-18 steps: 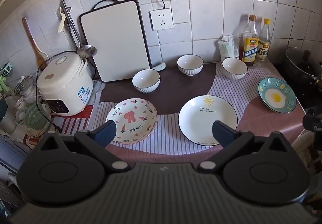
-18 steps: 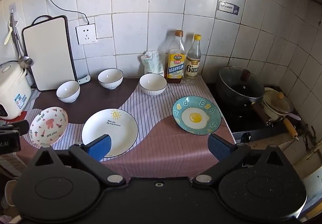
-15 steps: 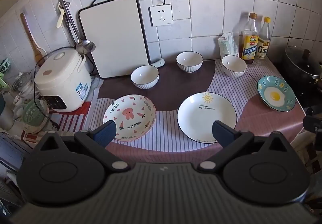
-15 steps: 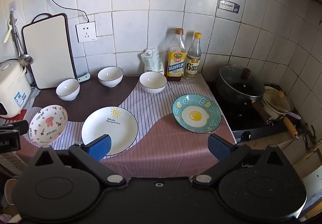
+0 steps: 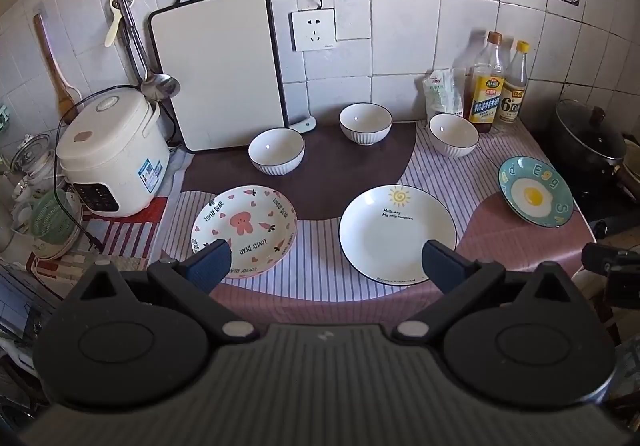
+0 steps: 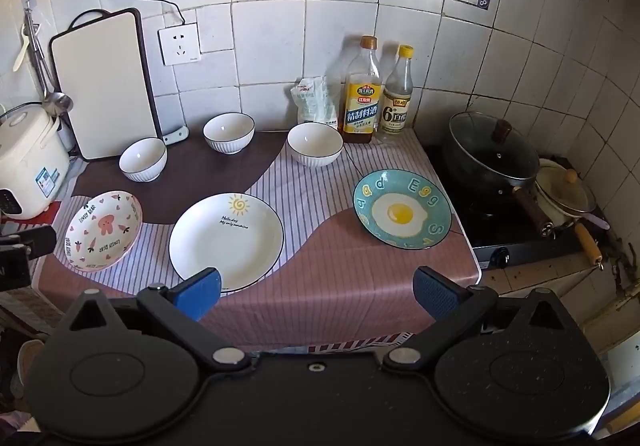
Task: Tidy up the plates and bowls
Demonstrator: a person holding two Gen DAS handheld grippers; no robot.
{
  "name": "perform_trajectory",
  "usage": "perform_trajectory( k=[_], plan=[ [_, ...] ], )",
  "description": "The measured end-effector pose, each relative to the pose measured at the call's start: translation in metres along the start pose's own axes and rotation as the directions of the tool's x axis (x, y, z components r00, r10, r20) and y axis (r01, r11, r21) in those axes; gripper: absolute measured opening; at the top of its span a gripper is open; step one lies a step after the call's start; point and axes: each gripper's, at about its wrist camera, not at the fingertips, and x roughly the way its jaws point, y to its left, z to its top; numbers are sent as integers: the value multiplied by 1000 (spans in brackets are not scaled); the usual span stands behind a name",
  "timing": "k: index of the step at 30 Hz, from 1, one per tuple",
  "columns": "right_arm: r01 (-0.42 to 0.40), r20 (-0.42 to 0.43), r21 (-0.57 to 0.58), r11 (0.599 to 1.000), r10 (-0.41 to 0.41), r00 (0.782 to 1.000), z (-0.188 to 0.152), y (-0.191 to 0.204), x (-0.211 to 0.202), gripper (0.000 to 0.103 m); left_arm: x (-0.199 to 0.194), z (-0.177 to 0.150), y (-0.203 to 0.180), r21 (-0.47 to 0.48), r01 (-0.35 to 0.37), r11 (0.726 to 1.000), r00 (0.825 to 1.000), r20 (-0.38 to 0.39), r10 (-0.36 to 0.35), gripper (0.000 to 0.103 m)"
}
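Three plates on cloth, apart: pink plate [image 5: 244, 230] left, white plate [image 5: 398, 232] middle, egg plate [image 6: 402, 214] right; three bowls [image 5: 276, 151] behind, unstacked

Left gripper [image 5: 326, 260], right gripper [image 6: 316, 286] both released, empty, hovering at counter front

Judgement: nothing stacked; approach plate rim low, pinch edge, avoid dragging cloth

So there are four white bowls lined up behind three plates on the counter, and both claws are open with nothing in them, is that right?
Not quite: there are three white bowls, not four. The right wrist view shows the left bowl, the middle bowl and the right bowl behind the pink plate, the sun plate and the egg plate. The left claw and right claw are open with nothing in them.
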Motion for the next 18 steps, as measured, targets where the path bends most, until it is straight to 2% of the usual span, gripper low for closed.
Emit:
perform_trajectory(
  k=[8,18],
  plan=[
    [16,-9,-5,1000,-16,1000,3,0,4,103,7,-6,-5,15,17,1000,1000,-24,-16,103],
    [19,9,-27,999,-19,1000,5,4,7,103,18,-10,-1,-15,29,999,998,-50,-30,103]
  ],
)
